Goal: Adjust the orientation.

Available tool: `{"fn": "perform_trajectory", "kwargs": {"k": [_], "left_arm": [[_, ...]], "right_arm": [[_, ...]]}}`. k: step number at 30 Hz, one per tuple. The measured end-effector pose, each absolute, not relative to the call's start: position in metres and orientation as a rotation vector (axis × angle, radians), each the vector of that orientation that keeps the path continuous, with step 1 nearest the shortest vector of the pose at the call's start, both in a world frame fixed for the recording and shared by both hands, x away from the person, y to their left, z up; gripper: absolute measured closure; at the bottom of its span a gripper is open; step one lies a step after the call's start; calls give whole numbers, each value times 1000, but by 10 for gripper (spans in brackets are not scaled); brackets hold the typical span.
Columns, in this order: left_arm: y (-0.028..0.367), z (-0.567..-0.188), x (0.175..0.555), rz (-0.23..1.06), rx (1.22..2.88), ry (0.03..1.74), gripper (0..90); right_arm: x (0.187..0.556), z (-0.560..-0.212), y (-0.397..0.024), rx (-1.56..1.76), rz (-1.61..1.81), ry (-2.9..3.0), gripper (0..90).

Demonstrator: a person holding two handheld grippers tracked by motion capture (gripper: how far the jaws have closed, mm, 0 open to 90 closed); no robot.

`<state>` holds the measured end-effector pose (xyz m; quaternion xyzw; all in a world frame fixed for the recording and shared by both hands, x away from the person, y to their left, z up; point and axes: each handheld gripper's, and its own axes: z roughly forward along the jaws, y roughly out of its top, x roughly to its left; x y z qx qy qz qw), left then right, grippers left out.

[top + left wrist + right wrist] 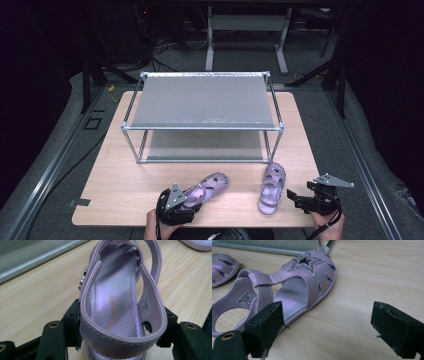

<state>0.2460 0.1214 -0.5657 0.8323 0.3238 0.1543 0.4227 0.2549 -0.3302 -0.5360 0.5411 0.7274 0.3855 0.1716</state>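
Left claw (176, 207): jaws sit either side of the heel of the left sandal (206, 188), apparently clamped on it, at the near edge of the tabletop (115, 175).
Left sandal: long axis runs from the claw up and to the right, toe toward the shoe rack (202, 117).
Right sandal (271, 187): lies flat, heel nearest the person, toe pointing at the rack's right front leg.
Right claw (296, 199): jaws wide, empty, just right of the right sandal's heel; the nearer one for that sandal.
Hard to make out: how firmly the left jaws bite; the heel strap covers the contact.
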Motion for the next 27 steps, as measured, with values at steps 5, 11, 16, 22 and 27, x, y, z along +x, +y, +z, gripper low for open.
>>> {"fn": "perform_trajectory", "kwargs": {"k": [5, 11, 16, 22, 27], "left_arm": [[122, -564, 245, 389, 2067, 797, 387], [125, -560, 243, 405, 2043, 790, 388], [130, -554, 241, 425, 2035, 775, 387], [137, -547, 240, 462, 2002, 787, 386], [139, -543, 242, 487, 1975, 803, 386]], "right_arm": [[255, -536, -332, 1540, 1101, 2050, 106], [255, -539, -332, 1546, 1089, 2059, 106], [257, -539, -330, 1539, 1096, 2056, 107], [257, -538, -329, 1541, 1101, 2050, 108], [257, -538, -328, 1538, 1104, 2042, 108]]}}
